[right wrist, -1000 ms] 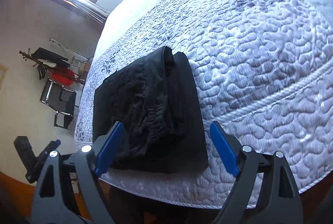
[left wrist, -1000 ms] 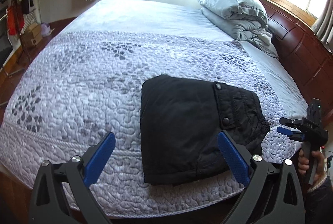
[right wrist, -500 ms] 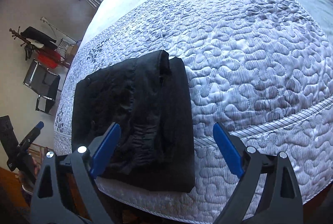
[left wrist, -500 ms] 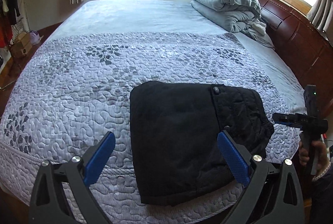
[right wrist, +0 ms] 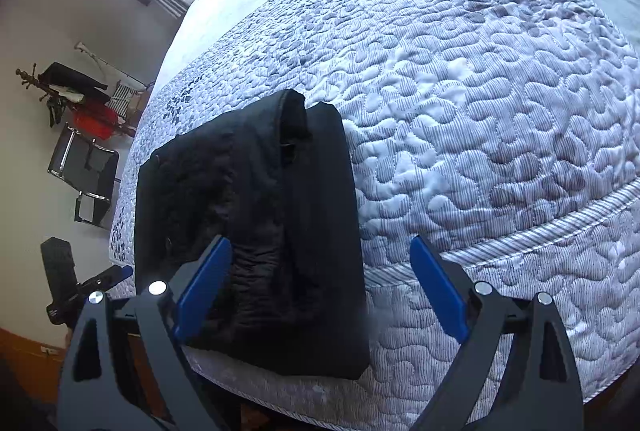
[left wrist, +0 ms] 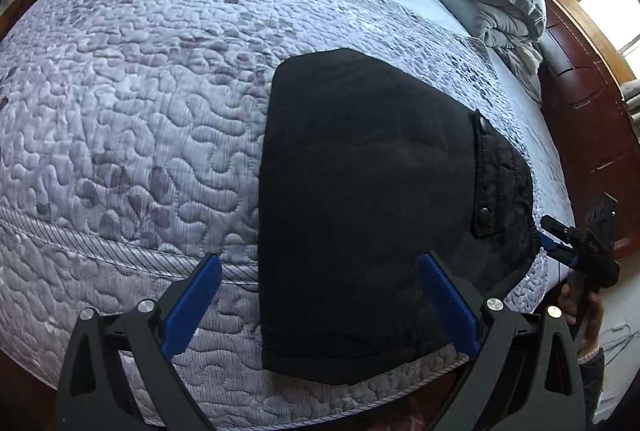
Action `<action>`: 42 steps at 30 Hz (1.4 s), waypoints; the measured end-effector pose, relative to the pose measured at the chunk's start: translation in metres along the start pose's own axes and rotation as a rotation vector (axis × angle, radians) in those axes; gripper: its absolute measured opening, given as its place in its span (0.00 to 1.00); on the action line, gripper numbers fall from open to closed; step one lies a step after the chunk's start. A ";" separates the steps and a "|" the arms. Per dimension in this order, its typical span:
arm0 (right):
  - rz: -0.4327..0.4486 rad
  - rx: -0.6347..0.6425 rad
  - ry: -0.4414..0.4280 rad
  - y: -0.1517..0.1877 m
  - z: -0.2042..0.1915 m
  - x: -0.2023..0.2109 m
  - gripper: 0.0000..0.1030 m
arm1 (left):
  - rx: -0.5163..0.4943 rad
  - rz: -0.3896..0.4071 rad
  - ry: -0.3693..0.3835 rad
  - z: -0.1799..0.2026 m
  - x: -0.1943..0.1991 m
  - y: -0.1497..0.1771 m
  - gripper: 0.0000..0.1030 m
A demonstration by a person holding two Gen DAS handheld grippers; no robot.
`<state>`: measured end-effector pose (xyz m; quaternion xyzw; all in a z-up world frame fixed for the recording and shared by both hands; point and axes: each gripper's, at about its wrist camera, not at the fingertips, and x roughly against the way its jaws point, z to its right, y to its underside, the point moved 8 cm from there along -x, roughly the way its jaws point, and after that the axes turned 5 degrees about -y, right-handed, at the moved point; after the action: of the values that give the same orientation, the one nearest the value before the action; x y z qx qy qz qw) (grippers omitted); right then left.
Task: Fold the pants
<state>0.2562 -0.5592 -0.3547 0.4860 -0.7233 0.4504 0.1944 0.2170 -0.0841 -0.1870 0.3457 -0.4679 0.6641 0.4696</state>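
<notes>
Since the black folded pants [left wrist: 372, 211] already lie in a thick stack at the near edge of the grey quilted bed [left wrist: 132, 119], the next fold should be taken from the edges, with the left gripper [left wrist: 320, 305] and right gripper [right wrist: 320, 289] both wide open and empty. How many layers are stacked cannot be made out, and the bed's near edge is hidden behind the gripper arms.

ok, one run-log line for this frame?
stage: pants folded on bed | left tool: open, empty, over near edge | right tool: open, empty | contact: none
</notes>
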 end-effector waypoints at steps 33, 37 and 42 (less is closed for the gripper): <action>0.032 0.044 -0.115 -0.076 -0.015 -0.038 0.58 | -0.007 -0.101 0.116 -0.016 -0.033 -0.051 0.96; 0.050 0.048 -0.163 -0.071 -0.019 -0.021 0.73 | 0.014 -0.177 0.316 -0.004 -0.030 -0.045 0.96; 0.030 0.003 -0.270 -0.061 -0.013 -0.009 0.84 | 0.068 -0.278 0.497 -0.010 -0.038 -0.036 0.96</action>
<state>0.3115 -0.5508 -0.3261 0.5316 -0.7495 0.3848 0.0877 0.2630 -0.0817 -0.2138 0.2485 -0.2639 0.6730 0.6447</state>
